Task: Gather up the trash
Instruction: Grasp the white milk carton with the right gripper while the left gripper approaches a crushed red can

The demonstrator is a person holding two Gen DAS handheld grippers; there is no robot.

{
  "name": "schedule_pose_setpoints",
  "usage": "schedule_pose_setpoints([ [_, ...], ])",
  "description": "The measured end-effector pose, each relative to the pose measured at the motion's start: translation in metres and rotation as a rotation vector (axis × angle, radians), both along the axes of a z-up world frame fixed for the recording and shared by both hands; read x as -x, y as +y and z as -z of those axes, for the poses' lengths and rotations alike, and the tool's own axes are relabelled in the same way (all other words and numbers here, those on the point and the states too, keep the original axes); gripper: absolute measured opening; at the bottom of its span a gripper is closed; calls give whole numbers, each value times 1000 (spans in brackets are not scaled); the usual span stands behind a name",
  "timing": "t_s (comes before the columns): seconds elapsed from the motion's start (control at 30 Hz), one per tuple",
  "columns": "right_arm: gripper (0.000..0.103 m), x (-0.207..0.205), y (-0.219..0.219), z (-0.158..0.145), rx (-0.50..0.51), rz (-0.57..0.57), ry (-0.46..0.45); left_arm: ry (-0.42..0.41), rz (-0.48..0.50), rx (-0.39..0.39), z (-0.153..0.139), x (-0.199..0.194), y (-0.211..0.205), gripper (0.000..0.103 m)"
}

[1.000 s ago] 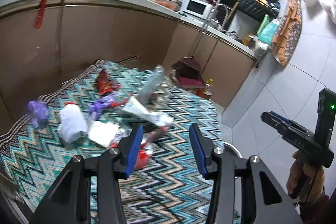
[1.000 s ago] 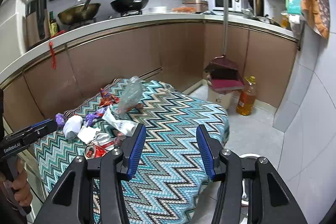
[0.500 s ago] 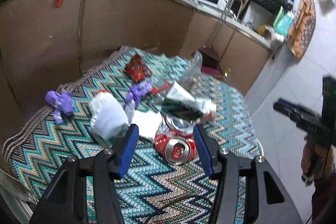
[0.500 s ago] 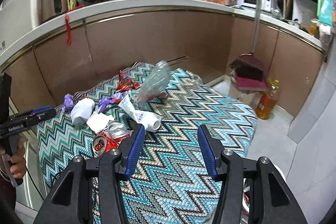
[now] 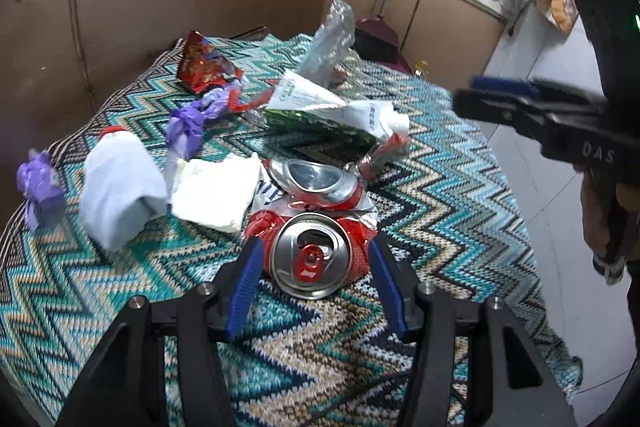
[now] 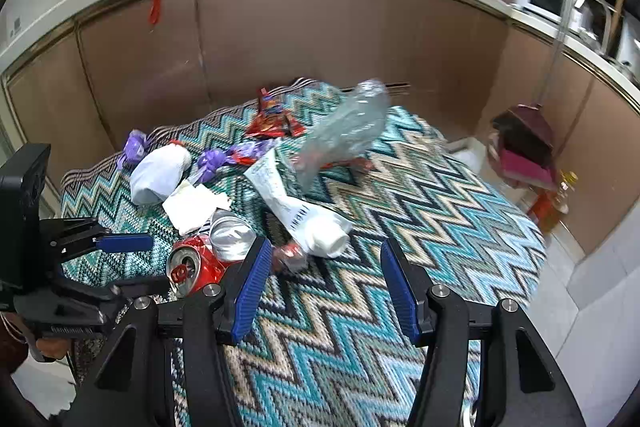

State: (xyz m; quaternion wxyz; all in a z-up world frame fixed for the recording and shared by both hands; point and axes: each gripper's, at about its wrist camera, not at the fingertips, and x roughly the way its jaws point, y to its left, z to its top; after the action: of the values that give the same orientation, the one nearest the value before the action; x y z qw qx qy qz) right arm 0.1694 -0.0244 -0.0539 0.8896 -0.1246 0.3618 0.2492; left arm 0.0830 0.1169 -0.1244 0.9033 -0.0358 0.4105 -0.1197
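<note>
Trash lies in a pile on a zigzag-patterned cloth point(image 5: 440, 195). A crushed red can point(image 5: 312, 259) lies top-first between the fingers of my left gripper point(image 5: 315, 245), whose jaws stand on either side of it without squeezing. Behind it are a second flattened can point(image 5: 316, 183), a white tissue point(image 5: 216, 191), a white bottle point(image 5: 116, 183), a green and white packet point(image 5: 320, 115) and a clear plastic bottle point(image 5: 332, 43). My right gripper point(image 6: 325, 247) hovers low over the cloth; its jaws are opening and hold nothing. The white packet's end point(image 6: 320, 227) lies just beyond its tips.
A red snack wrapper point(image 5: 204, 67) and purple wrappers point(image 5: 188, 123) lie farther back. Brown cabinets point(image 6: 320, 39) close the far side. A dustpan point(image 6: 520, 139) and an oil bottle point(image 6: 560, 199) stand on the floor at the right, past the cloth's edge.
My left gripper has sunk toward the pile and now straddles the red can. My right gripper has come lower and nearer to the trash, with its jaws a little wider.
</note>
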Motion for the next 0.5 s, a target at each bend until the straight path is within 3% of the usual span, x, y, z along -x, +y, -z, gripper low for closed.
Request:
schedule_pose_setpoints([
  [0.17,57,-24,27,15,26,-63,33,19,23,-20,9,-12,-6,52],
  [0.5,62,-53,72,39,129,-158,53,129,-86,110,28,-14,19,52],
])
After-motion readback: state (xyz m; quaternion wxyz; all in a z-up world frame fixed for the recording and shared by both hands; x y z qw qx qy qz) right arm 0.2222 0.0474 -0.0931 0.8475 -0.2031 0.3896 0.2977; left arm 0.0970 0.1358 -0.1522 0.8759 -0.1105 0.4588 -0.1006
